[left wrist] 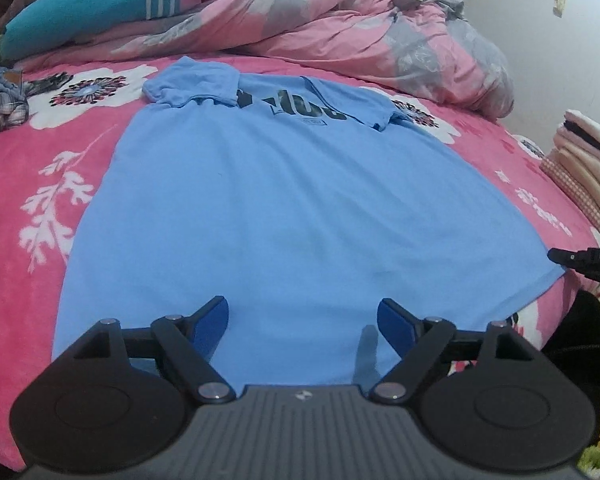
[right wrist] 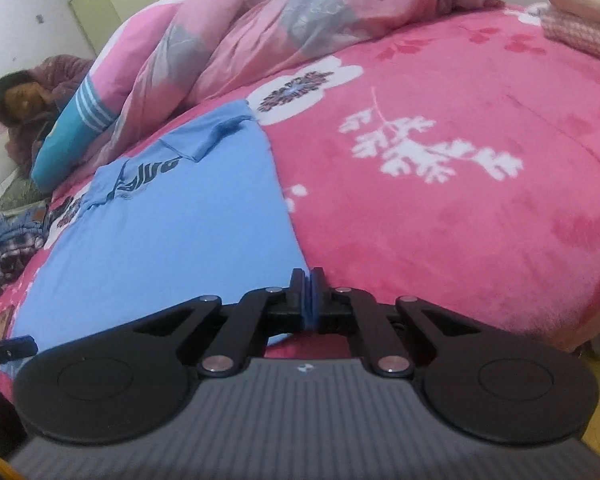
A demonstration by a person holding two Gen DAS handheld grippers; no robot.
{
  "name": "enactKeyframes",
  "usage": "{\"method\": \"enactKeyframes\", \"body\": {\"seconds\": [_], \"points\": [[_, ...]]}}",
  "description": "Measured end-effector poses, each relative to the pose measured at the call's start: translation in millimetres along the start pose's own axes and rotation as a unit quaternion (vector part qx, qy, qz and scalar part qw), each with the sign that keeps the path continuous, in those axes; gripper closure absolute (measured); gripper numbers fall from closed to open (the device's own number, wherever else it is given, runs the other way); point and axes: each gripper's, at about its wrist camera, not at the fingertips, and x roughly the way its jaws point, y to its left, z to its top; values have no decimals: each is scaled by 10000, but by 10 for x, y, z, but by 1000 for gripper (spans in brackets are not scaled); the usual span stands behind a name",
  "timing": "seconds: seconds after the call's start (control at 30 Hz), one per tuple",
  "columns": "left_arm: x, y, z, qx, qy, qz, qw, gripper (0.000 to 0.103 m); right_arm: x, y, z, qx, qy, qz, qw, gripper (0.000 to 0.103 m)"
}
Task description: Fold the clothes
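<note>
A light blue T-shirt (left wrist: 284, 200) with dark lettering lies flat on the pink floral blanket (left wrist: 40, 152), collar end far, hem toward me. Both sleeves are folded in over the chest. My left gripper (left wrist: 302, 304) hovers over the middle of the hem, jaws wide open, with only flat cloth below them. My right gripper (right wrist: 308, 276) is shut right at the shirt's (right wrist: 172, 232) near right edge, its pads pressed together on the hem corner. In the left wrist view the right gripper (left wrist: 554, 256) shows as a black tip at that same corner.
A bunched pink and grey quilt (left wrist: 340, 20) and a teal pillow (left wrist: 80, 8) lie behind the shirt. A stack of folded cloths (left wrist: 580, 168) sits at the bed's right. A plaid garment (left wrist: 0, 104) lies at the left. A person (right wrist: 16, 96) lies at the bed's head.
</note>
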Motion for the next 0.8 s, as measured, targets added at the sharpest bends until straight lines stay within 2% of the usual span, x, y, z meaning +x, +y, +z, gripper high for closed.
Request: {"method": "enactKeyframes", "body": {"seconds": [0.13, 0.23, 0.27, 0.33, 0.43, 0.6, 0.7, 0.73, 0.8], "points": [[-40, 26, 34, -89, 52, -20, 9999, 18, -27, -50, 5, 296, -113, 16, 9995, 101], [-108, 92, 44, -266, -27, -59, 9996, 18, -94, -29, 53, 387, -223, -188, 9988, 99], [-131, 119, 53, -315, -103, -80, 9994, 18, -124, -9, 88, 373, -287, -266, 9985, 96], [-176, 174, 70, -414, -253, -122, 9988, 18, -157, 63, 166, 241, -405, -306, 9984, 95], [-177, 249, 114, -567, -413, -134, 9974, 16, -130, 256, 239, -25, -472, -94, 9988, 95], [-65, 418, 102, -1008, -431, -59, 9940, 16, 144, 625, 256, -364, -252, 584, 9973, 95], [-88, 532, 26, -1289, -551, -164, 9900, 16, 381, 732, 231, -399, 84, 889, 9952, 95], [-104, 566, 4, -1357, -589, -209, 9888, 16, 456, 723, 217, -377, 232, 898, 9950, 95], [-128, 624, -31, -1451, -629, -277, 9870, 17, 528, 624, 189, -385, 372, 605, 9967, 98]]}}
